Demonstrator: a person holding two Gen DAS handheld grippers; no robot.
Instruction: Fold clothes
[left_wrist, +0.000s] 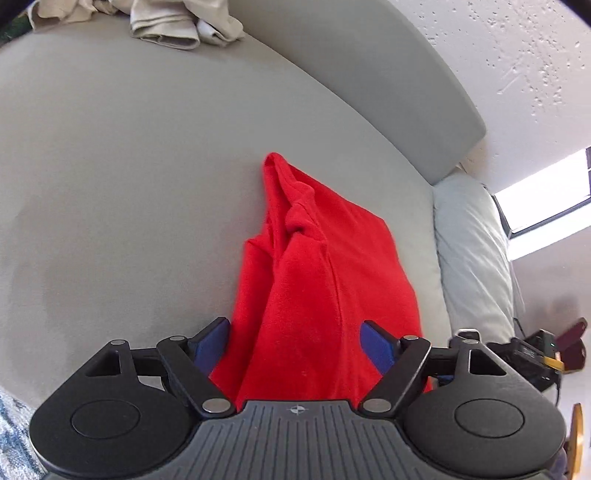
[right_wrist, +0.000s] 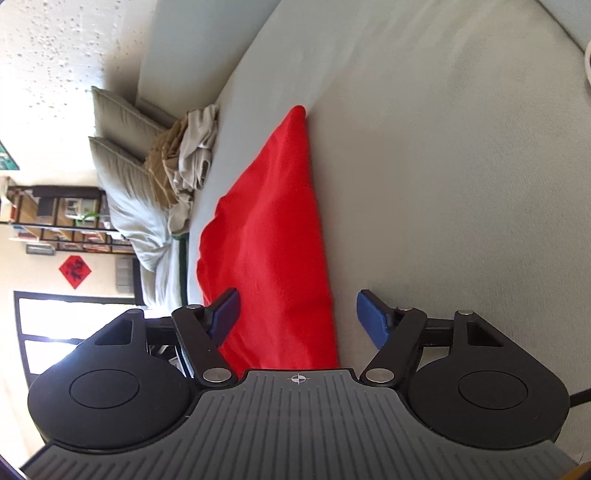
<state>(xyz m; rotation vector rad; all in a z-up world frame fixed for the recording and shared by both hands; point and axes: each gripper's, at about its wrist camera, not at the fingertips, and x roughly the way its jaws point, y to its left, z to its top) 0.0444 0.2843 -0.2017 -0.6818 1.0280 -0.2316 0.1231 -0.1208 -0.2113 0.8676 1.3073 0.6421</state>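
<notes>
Evidently we had both tools released: the left tool (left_wrist: 295, 345) stood with its blue pads spread to either side of the red garment (left_wrist: 314, 266), neither pressing the cloth, and the right tool (right_wrist: 298, 314) gaped the same way, one pad over the fabric and the other over bare sofa seat (right_wrist: 443, 184). The garment lay bunched lengthwise on the grey seat, its far end tapering to a point. We judged ourselves between grasps, so the next move called for fresh holds on two corners or edges. Both tools pointed downward at the cloth, the right one rolled sideways. A beige heap of clothes (left_wrist: 177, 22) waited well apart.
</notes>
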